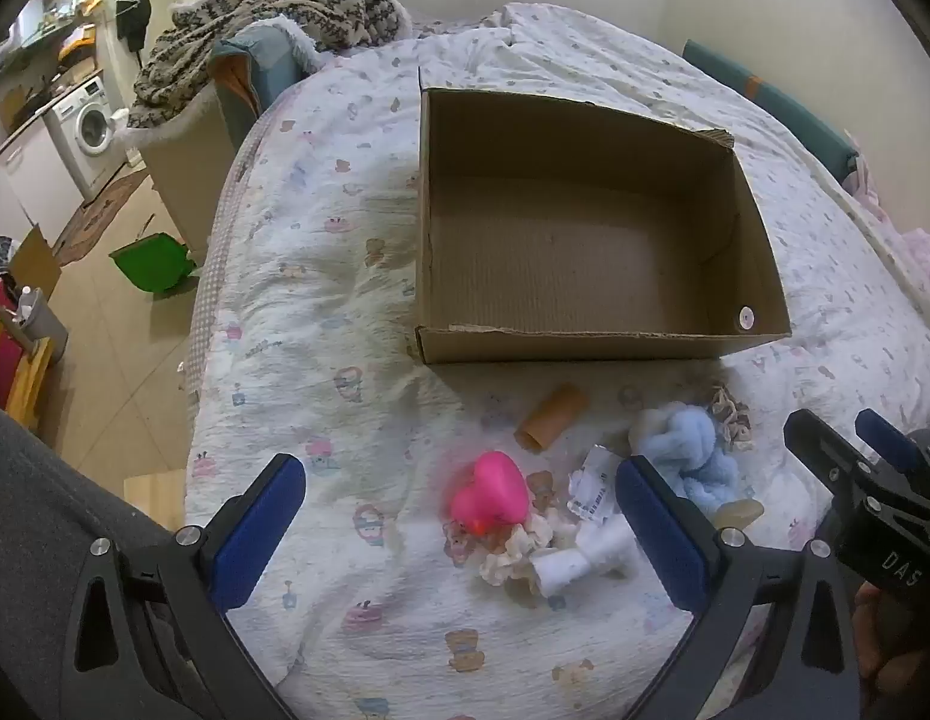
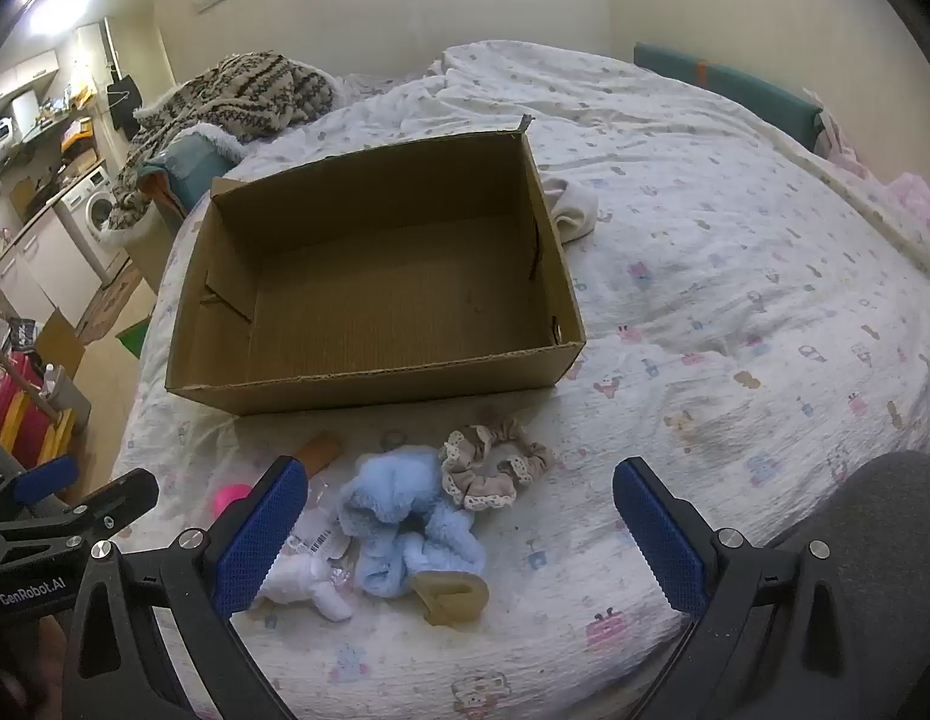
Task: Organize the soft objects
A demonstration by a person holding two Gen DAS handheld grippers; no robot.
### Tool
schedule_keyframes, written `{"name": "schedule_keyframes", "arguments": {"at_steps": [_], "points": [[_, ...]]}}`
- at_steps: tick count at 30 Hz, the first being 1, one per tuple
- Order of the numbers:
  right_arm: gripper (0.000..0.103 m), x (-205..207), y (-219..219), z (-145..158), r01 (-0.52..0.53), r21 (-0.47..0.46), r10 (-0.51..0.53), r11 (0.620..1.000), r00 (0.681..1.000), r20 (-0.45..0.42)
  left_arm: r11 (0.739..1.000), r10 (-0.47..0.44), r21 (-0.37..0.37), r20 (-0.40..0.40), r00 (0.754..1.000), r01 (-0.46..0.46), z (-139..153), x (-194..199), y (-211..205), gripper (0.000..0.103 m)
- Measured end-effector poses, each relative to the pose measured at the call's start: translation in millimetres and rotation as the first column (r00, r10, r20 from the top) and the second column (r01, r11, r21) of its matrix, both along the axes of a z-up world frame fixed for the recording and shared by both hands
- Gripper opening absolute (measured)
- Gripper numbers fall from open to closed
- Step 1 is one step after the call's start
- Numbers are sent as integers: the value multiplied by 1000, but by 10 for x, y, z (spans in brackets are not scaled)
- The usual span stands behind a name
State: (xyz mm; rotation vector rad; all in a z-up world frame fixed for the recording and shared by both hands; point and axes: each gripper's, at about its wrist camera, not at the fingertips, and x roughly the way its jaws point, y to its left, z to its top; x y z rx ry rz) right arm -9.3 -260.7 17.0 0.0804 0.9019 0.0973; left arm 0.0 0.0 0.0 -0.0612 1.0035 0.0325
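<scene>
An empty cardboard box (image 1: pixel 759 276) (image 2: pixel 369 387) sits on the bed. In front of it lies a pile of soft things: a pink heart-shaped toy (image 1: pixel 495 495) (image 2: pixel 231 498), a fluffy blue cloth (image 1: pixel 693 450) (image 2: pixel 399 516), a beige lace scrunchie (image 2: pixel 495 468) (image 1: pixel 729 414), a white rolled cloth (image 1: pixel 579 564) (image 2: pixel 309 588), a cream scrunchie (image 1: pixel 513 552), a brown tube (image 1: pixel 552 417) (image 2: pixel 318 450) and a tan piece (image 2: pixel 450 594). My left gripper (image 1: pixel 459 516) is open above the pink toy. My right gripper (image 2: pixel 459 516) is open above the blue cloth and scrunchie, and shows at the right edge of the left wrist view (image 1: pixel 849 450).
The bed has a white printed cover (image 2: pixel 735 276). A patterned blanket (image 1: pixel 267 18) lies on a chair at the far left. A white cloth (image 2: pixel 576 210) lies behind the box. On the floor to the left stand a green bin (image 1: pixel 153 261) and a washing machine (image 1: pixel 87 126).
</scene>
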Motion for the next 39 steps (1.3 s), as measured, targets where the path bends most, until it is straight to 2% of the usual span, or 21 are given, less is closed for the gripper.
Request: {"name": "schedule_keyframes", "arguments": {"at_steps": [39], "points": [[103, 4, -9, -4, 3, -3, -3, 1000, 1000, 3, 1000, -11, -10, -2, 1000, 11, 11, -26, -18, 103]]}}
